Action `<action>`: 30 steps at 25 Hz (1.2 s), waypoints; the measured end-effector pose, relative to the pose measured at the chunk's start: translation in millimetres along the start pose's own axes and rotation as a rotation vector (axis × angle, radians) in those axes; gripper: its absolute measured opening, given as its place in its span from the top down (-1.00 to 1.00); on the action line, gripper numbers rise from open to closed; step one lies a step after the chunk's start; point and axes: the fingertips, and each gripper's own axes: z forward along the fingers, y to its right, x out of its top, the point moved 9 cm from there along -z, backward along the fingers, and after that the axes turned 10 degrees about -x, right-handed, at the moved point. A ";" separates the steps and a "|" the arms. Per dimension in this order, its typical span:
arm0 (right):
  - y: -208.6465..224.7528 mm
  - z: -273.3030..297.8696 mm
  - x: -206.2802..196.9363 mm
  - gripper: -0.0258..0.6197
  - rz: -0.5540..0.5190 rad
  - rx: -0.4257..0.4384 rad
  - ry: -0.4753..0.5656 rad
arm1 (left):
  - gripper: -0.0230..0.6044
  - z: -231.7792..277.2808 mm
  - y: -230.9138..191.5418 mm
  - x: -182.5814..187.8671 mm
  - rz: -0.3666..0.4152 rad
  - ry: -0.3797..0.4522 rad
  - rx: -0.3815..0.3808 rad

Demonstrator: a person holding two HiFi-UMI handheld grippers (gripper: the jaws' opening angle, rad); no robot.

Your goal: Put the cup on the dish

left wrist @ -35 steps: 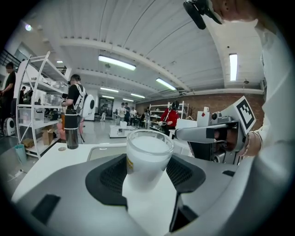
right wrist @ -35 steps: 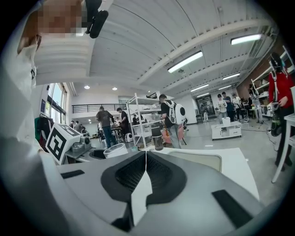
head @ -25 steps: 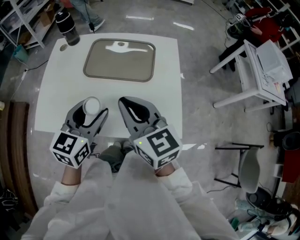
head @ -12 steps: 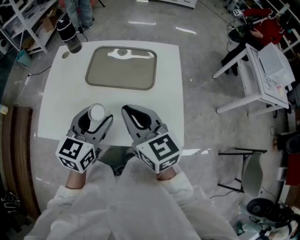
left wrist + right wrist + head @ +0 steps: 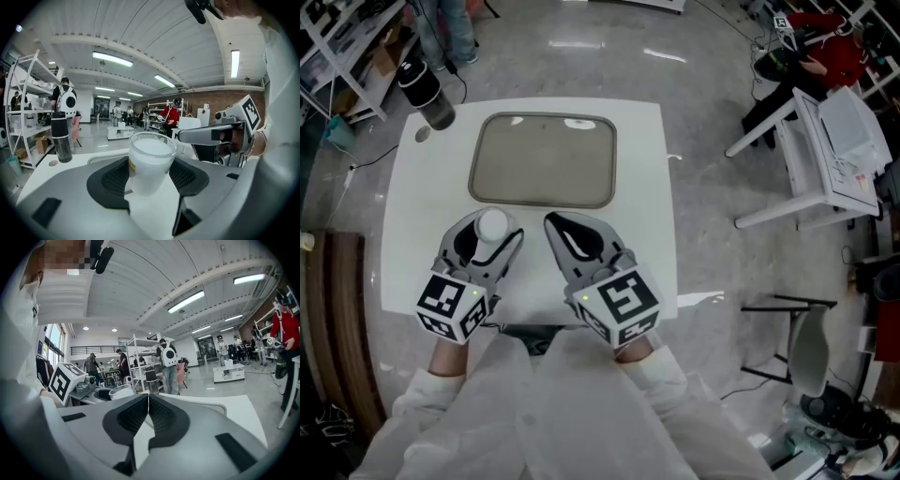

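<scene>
A white, frosted cup [image 5: 493, 226] [image 5: 149, 161] stands upright between the jaws of my left gripper [image 5: 490, 233] [image 5: 149, 174], which is shut on it over the white table [image 5: 645, 178]. The dish, a flat grey-brown tray [image 5: 544, 159], lies on the table just beyond both grippers; its rim [image 5: 105, 157] shows behind the cup. My right gripper [image 5: 558, 228] [image 5: 146, 405] is beside the left one, shut with nothing in it, its pads touching. The cup's rim [image 5: 123, 391] shows at the left in the right gripper view.
A dark bottle [image 5: 425, 92] [image 5: 61, 137] stands at the table's far left corner, with a small round mark [image 5: 423, 135] beside it. White desks [image 5: 825, 141] and a chair stand to the right on the floor. People stand among shelves in the background.
The view has shifted, so the tray and table sit lower in the picture. Both grippers keep their pose, the left one still holding the cup.
</scene>
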 end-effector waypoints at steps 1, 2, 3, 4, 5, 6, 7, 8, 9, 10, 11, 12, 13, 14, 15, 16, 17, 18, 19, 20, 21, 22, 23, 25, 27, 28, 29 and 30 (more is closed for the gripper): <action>2.8 7.4 0.7 0.87 0.004 -0.006 -0.001 | 0.09 3.9 -8.3 2.4 0.008 -0.003 -0.008; 5.2 15.2 1.1 0.87 0.008 -0.012 -0.003 | 0.09 7.6 -17.3 4.7 0.013 -0.006 -0.015; 7.5 23.6 1.7 0.87 0.012 -0.018 -0.006 | 0.09 11.2 -26.8 6.9 0.017 -0.008 -0.021; 9.8 32.1 2.5 0.87 0.015 -0.023 -0.011 | 0.09 15.2 -36.6 9.0 0.017 -0.010 -0.025; 12.5 40.4 3.2 0.87 0.015 -0.027 -0.016 | 0.09 19.6 -46.0 11.0 0.015 -0.012 -0.029; 15.6 48.0 3.6 0.87 0.012 -0.030 -0.021 | 0.09 24.4 -54.4 12.9 0.012 -0.015 -0.032; 18.6 54.9 3.7 0.87 0.009 -0.031 -0.026 | 0.09 29.4 -62.0 14.7 0.011 -0.017 -0.036; 21.5 61.5 3.9 0.87 0.007 -0.034 -0.028 | 0.09 34.5 -69.3 16.3 0.013 -0.020 -0.044; 24.0 68.0 3.5 0.87 0.007 -0.038 -0.030 | 0.09 39.7 -76.6 17.5 0.017 -0.023 -0.054; 26.2 74.5 2.5 0.87 0.009 -0.045 -0.034 | 0.09 44.8 -84.0 18.2 0.025 -0.026 -0.067; 28.0 81.1 1.0 0.87 0.013 -0.055 -0.038 | 0.09 49.6 -91.2 18.4 0.035 -0.029 -0.081; 29.3 87.6 -0.6 0.87 0.020 -0.066 -0.044 | 0.09 53.9 -98.1 18.4 0.047 -0.032 -0.094; 30.4 93.9 -1.9 0.87 0.027 -0.077 -0.051 | 0.09 57.9 -104.8 18.4 0.058 -0.035 -0.107; 31.6 99.9 -2.9 0.87 0.034 -0.086 -0.058 | 0.09 61.7 -111.0 18.6 0.067 -0.038 -0.118; 33.3 105.8 -3.7 0.87 0.038 -0.094 -0.063 | 0.09 65.5 -116.9 18.9 0.073 -0.041 -0.129; 35.7 111.6 -4.7 0.87 0.040 -0.100 -0.065 | 0.09 69.7 -122.7 19.4 0.079 -0.044 -0.138; 39.0 117.2 -5.5 0.87 0.041 -0.107 -0.065 | 0.09 74.4 -128.2 20.0 0.086 -0.046 -0.146; 43.2 122.6 -6.1 0.87 0.041 -0.114 -0.066 | 0.09 79.8 -133.3 20.7 0.093 -0.046 -0.154; 47.9 127.4 -6.5 0.87 0.039 -0.120 -0.066 | 0.09 85.8 -137.9 21.6 0.099 -0.045 -0.161; 52.7 131.4 -6.3 0.87 0.036 -0.125 -0.066 | 0.09 92.0 -141.5 22.7 0.103 -0.044 -0.167; 57.1 134.5 -5.4 0.87 0.033 -0.129 -0.064 | 0.09 98.2 -144.0 24.1 0.103 -0.041 -0.171; 61.3 136.7 -4.7 0.87 0.034 -0.130 -0.062 | 0.09 104.2 -145.3 25.7 0.097 -0.038 -0.172; 65.4 138.4 -5.3 0.87 0.040 -0.129 -0.064 | 0.09 109.9 -146.0 27.1 0.087 -0.033 -0.172; 73.6 142.7 -10.2 0.87 0.054 -0.133 -0.073 | 0.09 120.7 -148.0 28.3 0.065 -0.023 -0.176; 80.0 150.3 -15.3 0.87 0.060 -0.146 -0.084 | 0.09 130.9 -153.1 26.5 0.065 -0.022 -0.182; 82.3 154.7 -18.0 0.87 0.062 -0.150 -0.088 | 0.09 135.8 -156.5 24.5 0.067 -0.024 -0.184; 84.1 159.1 -20.9 0.87 0.063 -0.152 -0.091 | 0.09 140.3 -160.3 21.7 0.063 -0.026 -0.184; 85.7 163.3 -24.2 0.87 0.066 -0.152 -0.094 | 0.09 144.7 -164.1 18.4 0.055 -0.025 -0.185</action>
